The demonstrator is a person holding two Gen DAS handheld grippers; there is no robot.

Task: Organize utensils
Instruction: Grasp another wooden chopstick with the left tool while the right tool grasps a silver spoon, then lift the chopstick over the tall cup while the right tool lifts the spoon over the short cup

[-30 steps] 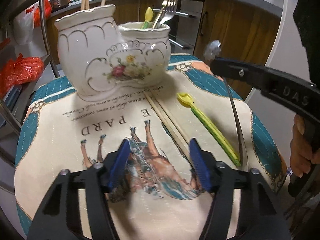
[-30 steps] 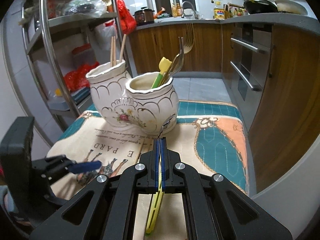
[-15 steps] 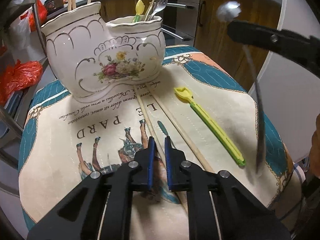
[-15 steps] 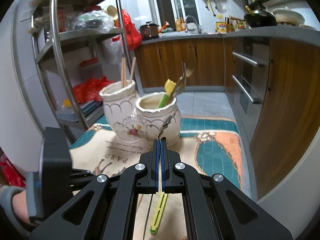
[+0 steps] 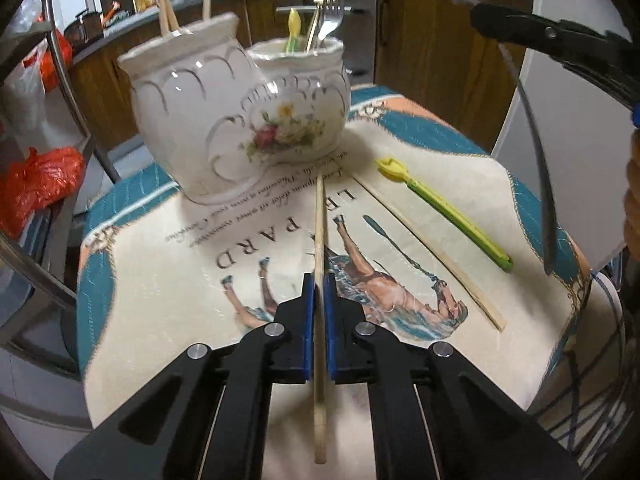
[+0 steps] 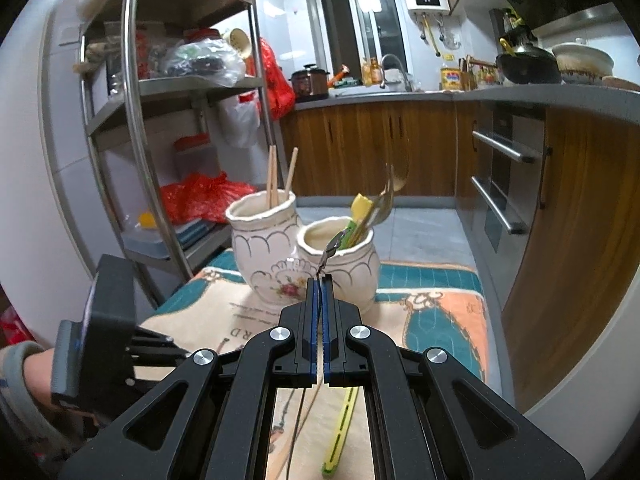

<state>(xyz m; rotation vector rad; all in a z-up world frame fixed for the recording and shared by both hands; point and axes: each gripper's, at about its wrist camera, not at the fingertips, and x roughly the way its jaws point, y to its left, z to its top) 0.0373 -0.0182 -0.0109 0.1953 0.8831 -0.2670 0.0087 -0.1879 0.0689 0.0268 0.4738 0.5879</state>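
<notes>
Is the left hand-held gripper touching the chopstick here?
Touching. The left wrist view shows the left hand-held gripper shut on the chopstick, blue pads pressing it from both sides.

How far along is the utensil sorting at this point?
Done: chopsticks stand in the taller pot, forks and a yellow utensil in the shorter pot. In hand: left claw grips a chopstick; right claw grips a metal spoon. Left: one chopstick and the green-yellow utensil on the mat.

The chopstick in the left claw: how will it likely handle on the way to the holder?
The chopstick looks straight and thin, so probably stiff and light. The left claw pinches it partway along, so it may pivot. Its smooth surface could slip between the pads.
</notes>
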